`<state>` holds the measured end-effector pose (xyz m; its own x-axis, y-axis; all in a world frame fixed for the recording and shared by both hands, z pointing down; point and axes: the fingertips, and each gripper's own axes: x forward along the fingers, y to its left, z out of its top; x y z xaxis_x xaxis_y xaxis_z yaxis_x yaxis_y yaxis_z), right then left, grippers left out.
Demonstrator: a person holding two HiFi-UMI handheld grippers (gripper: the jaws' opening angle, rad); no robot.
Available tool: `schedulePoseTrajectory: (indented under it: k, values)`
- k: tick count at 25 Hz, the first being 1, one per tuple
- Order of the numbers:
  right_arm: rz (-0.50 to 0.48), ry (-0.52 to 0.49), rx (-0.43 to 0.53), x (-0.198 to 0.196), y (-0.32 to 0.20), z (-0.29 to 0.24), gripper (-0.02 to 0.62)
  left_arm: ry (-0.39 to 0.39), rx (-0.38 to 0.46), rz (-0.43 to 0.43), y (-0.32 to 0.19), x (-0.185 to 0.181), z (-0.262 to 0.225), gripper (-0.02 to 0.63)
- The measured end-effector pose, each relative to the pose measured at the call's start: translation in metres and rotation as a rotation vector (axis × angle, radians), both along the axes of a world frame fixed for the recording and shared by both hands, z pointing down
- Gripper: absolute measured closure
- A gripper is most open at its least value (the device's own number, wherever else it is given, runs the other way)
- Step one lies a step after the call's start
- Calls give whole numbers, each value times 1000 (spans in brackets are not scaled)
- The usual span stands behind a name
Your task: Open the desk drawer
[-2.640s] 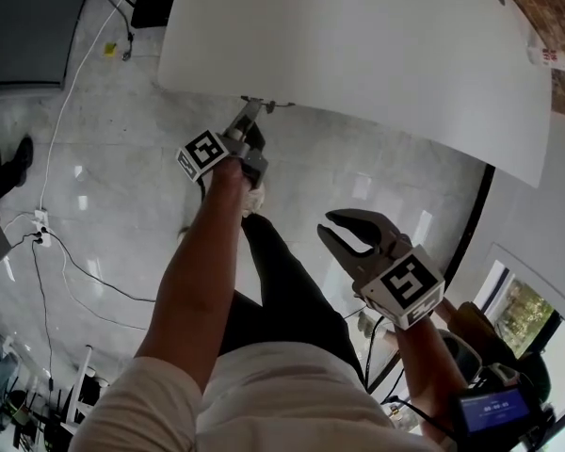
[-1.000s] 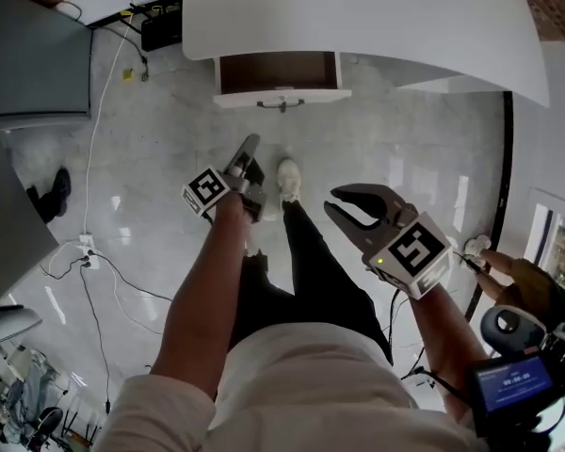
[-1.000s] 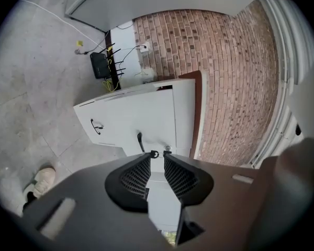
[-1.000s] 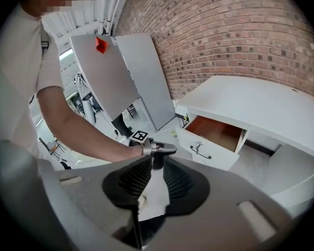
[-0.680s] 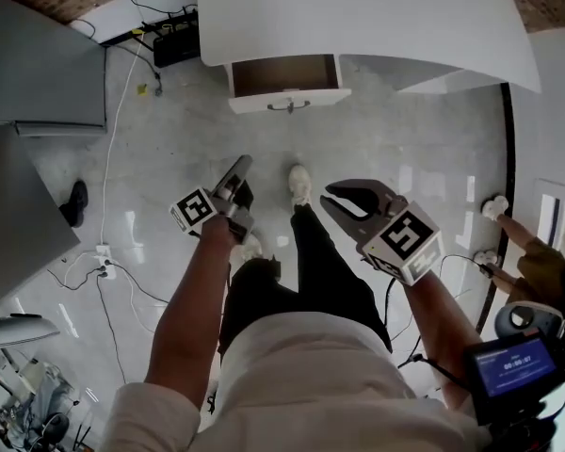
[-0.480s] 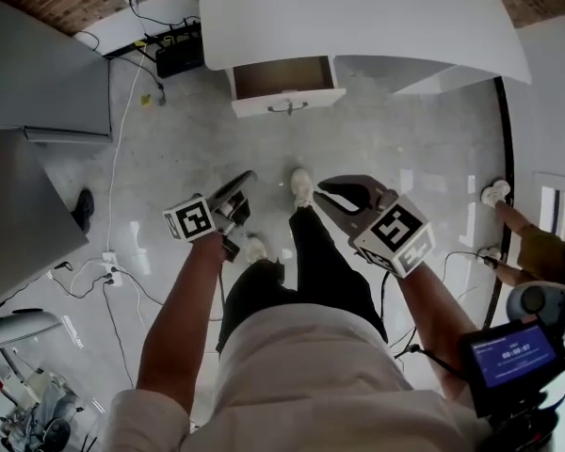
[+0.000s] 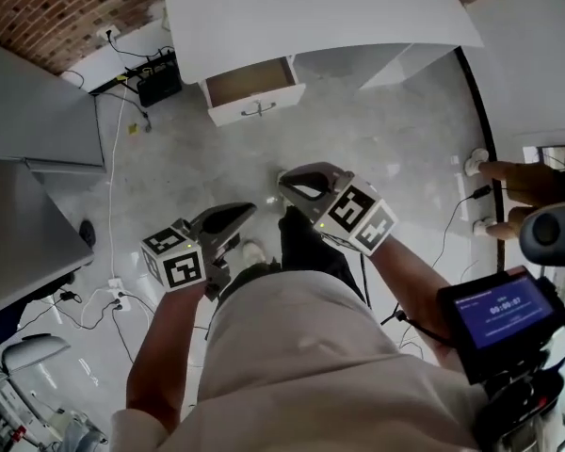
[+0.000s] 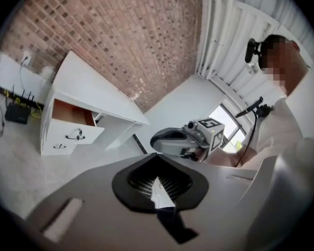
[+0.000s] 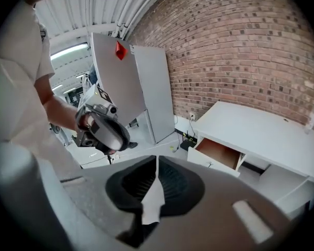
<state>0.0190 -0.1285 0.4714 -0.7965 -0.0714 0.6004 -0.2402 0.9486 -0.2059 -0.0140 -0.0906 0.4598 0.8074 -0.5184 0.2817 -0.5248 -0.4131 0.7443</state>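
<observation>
pale floor, white desk on it

the glossy grey floor [image 7: 395, 149] carries the white desk [image 7: 292, 8], well ahead of the fingers [image 7: 224, 220] of the left gripper [image 7: 249, 209], its drawer [image 7: 252, 88] standing open. a black router [image 7: 157, 81] and white cables [image 7: 108, 186] lie on the floor left of those fingers, towards the brick wall [image 7: 56, 8].

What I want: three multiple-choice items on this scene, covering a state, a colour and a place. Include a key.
1. The white desk's dark-handled top drawer is: A shut; B pulled open; C taken out entirely.
2. That drawer's inside is: A brown; B blue; C green.
3. The small black router box sits: A on the grey floor beside the desk; B on the desk top; C inside the drawer.
Key: B, its front juts past the desk top; A, brown wood shows; A, it stands on the floor at the desk's side.
</observation>
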Motion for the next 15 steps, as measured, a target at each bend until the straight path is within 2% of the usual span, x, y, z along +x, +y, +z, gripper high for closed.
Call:
schedulePoseTrajectory:
  k: [5,12,15]
  values:
    - [-16,-19,26,0,2,-1,581,-124,118,115,12,23,-35,604]
    - [-55,-30,57,-12,7,-5,583,-229,166,147,20,26,-50,604]
    - [-75,-31,66,-16,11,-6,583,-228,174,149,22,28,-54,604]
